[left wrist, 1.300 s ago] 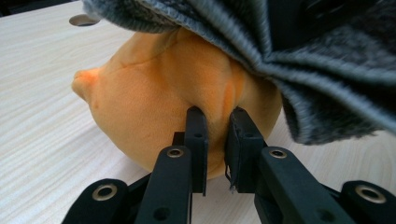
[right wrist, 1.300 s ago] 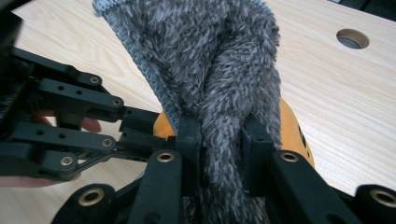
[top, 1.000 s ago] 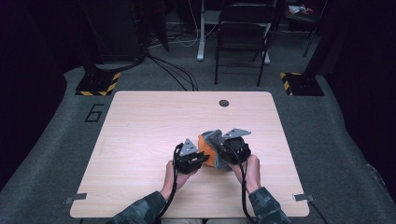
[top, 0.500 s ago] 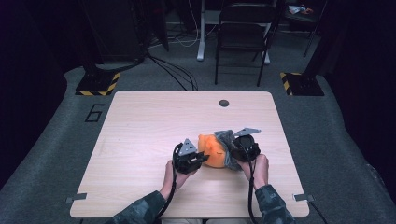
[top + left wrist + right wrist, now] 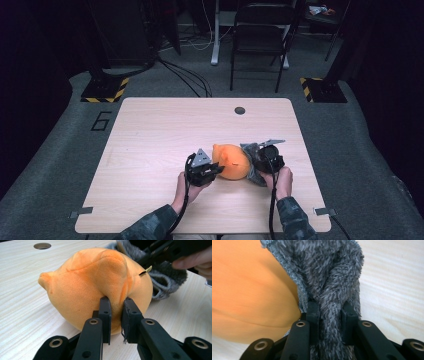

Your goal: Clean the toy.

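An orange plush toy [image 5: 231,161] lies on the wooden table [image 5: 160,130], between my two grippers. A grey fuzzy knit cover [image 5: 252,162] clings to its right end. My left gripper [image 5: 214,169] is shut on a fold of the orange plush [image 5: 100,285], its jaws pinching the fabric [image 5: 115,305]. My right gripper [image 5: 257,159] is shut on a bunch of the grey knit [image 5: 332,290], which runs up between its jaws; the orange plush [image 5: 249,290] bulges at the left of that view. The right gripper [image 5: 172,250] and a hand also appear at the top right of the left gripper view.
A round cable hole [image 5: 240,110] sits near the table's far edge. Beyond the table stand a black folding chair [image 5: 260,35], stand bases with yellow-black tape [image 5: 105,90], and cables on the grey floor. The number 6 [image 5: 101,120] is marked on the floor at the left.
My right gripper has pulled the grey knit to the right and downward, baring more of the orange plush. The left gripper has held still on the toy.
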A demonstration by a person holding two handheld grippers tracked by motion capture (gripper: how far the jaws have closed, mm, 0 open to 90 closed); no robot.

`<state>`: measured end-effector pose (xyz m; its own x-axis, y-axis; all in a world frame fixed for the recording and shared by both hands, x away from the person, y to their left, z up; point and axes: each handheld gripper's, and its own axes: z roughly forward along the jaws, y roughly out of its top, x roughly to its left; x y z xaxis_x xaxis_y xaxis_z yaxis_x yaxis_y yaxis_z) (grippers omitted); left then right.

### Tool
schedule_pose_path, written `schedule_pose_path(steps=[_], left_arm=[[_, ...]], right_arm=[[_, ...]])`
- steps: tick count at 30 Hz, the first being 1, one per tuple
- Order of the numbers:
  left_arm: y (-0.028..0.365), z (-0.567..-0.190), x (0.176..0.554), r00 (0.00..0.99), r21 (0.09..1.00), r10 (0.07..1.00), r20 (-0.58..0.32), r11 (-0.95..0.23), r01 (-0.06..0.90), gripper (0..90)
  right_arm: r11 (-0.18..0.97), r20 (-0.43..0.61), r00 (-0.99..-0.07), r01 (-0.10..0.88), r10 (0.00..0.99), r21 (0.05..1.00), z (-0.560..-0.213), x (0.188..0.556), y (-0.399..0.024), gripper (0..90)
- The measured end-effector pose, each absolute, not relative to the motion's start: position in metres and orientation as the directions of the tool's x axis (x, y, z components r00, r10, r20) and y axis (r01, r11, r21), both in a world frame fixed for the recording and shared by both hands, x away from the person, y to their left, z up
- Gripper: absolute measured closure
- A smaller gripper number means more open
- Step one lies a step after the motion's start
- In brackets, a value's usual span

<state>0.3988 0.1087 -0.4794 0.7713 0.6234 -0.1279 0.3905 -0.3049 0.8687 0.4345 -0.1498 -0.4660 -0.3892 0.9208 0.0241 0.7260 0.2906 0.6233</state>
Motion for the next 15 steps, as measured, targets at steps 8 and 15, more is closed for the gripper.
schedule_pose_path(steps=[8,15], left_arm=[[0.111,-0.479,0.4,0.772,0.873,0.623,-0.127,-0.3,0.386,79.2],[0.109,-0.479,0.398,0.771,0.874,0.624,-0.129,-0.296,0.386,79.1]], right_arm=[[0.25,0.046,-0.341,0.77,0.939,0.588,-0.471,0.439,-0.163,73.4],[0.256,0.083,-0.446,0.645,0.891,0.72,-0.414,0.417,-0.152,73.3]])
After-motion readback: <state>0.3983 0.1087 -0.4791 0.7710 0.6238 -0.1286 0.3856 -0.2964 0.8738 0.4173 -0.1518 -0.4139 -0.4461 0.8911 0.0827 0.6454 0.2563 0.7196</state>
